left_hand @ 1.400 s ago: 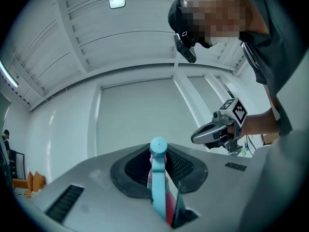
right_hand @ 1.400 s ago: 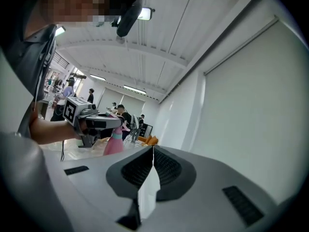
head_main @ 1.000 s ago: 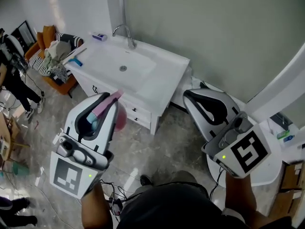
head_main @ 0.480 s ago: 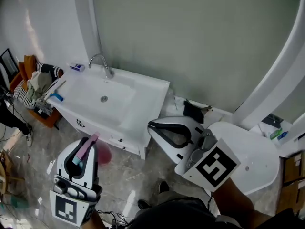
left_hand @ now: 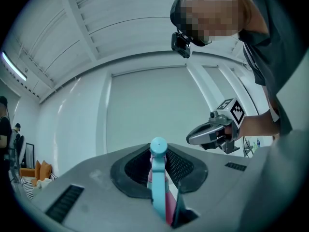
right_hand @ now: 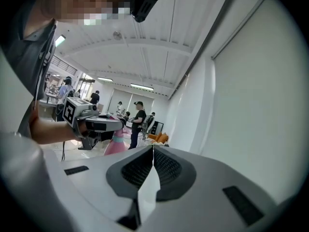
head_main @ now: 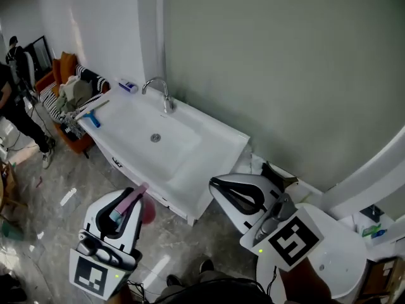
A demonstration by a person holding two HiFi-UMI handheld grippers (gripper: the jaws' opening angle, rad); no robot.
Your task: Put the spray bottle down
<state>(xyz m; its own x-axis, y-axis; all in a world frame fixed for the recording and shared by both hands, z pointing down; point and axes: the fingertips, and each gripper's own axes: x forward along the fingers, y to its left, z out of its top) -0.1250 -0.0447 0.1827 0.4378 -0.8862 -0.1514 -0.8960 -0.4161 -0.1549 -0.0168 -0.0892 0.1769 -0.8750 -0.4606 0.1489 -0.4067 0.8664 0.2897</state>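
the left gripper (head_main: 128, 199) is clamping the pink spray bottle (head_main: 147, 211) near its blue head, in the air beside the sink counter (head_main: 212, 149). the right gripper (head_main: 219, 186) is hanging pinched together, empty. the bottle is likely needing a flat, upright landing before release.

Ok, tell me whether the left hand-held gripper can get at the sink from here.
Probably yes. The left hand-held gripper, shut on the spray bottle, hangs in open air in front of the sink, with nothing visible between them.
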